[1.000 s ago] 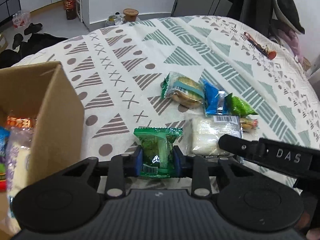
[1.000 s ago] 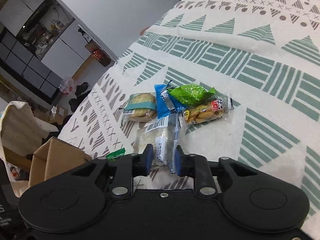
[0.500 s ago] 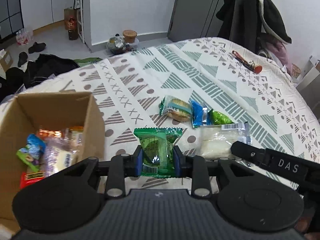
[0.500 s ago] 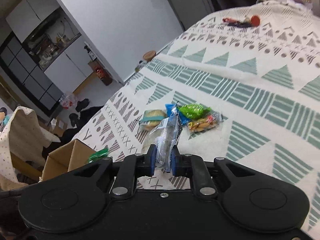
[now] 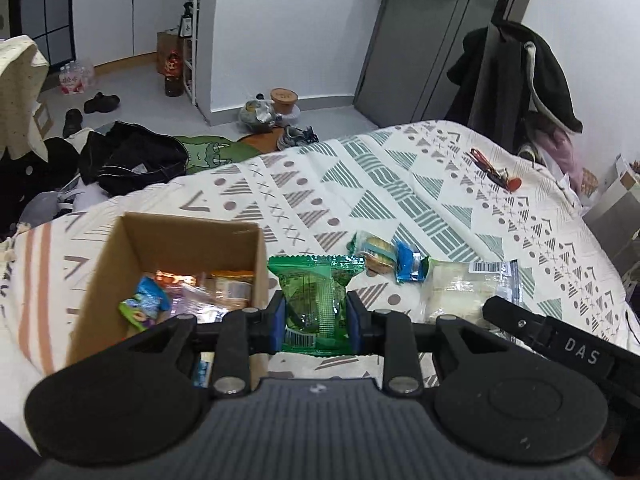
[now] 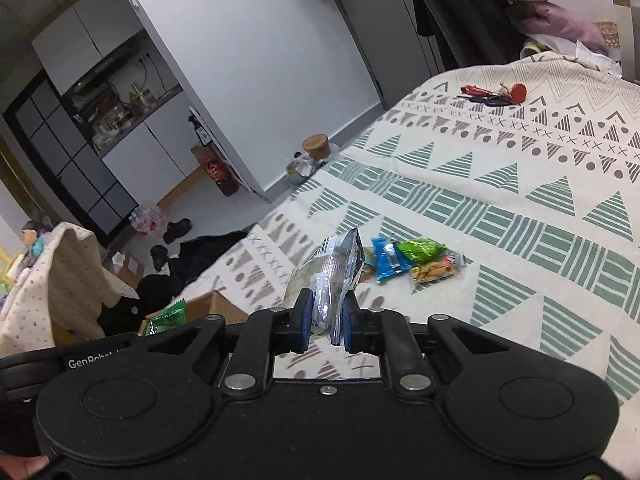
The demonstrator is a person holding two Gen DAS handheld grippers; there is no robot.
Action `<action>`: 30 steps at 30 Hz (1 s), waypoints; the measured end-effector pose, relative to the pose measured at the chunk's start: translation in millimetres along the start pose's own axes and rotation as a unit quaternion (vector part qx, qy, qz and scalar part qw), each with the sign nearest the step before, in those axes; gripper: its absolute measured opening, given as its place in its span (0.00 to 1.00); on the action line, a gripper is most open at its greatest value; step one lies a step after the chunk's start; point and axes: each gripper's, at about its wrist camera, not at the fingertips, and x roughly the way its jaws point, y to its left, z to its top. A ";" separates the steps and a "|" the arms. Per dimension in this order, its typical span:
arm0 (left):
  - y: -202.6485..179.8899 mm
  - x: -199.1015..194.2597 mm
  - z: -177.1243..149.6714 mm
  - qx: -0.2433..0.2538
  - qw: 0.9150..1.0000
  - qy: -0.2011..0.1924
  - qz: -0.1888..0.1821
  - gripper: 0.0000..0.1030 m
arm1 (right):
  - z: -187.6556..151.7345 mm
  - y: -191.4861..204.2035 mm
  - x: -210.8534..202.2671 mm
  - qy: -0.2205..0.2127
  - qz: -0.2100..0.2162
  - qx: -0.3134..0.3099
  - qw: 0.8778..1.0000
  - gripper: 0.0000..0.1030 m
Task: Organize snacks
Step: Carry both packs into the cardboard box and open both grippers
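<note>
Left gripper (image 5: 316, 320): your fingers clamp the green packet (image 5: 315, 300), lifted just right of the cardboard box (image 5: 168, 240)
Right gripper (image 6: 325, 326): your fingers pinch the clear packet (image 6: 328, 276), raised off the bedspread (image 6: 520, 208), right of the box
Loose snacks (image 6: 416, 260): on the bedspread, farther right of the box

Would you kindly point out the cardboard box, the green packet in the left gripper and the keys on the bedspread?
cardboard box (image 5: 188, 236): left wrist view, inside of its back wall.
green packet (image 5: 316, 300): left wrist view, middle of the wrapper.
keys (image 6: 494, 96): right wrist view, middle of the bunch.
</note>
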 end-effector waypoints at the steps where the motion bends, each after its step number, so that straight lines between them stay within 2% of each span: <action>1: 3.2 -4.7 1.0 -0.002 1.000 -0.002 0.001 0.29 | 0.3 3.1 -2.9 -0.003 0.002 0.000 1.000 0.14; 14: 53.9 -48.9 11.2 -0.037 0.999 -0.018 0.013 0.29 | -2.7 58.7 -22.3 -0.020 0.033 -0.028 0.999 0.14; 30: 114.7 -60.3 5.9 -0.086 0.996 -0.014 0.019 0.29 | -31.6 123.5 -1.8 0.015 0.047 -0.063 0.997 0.14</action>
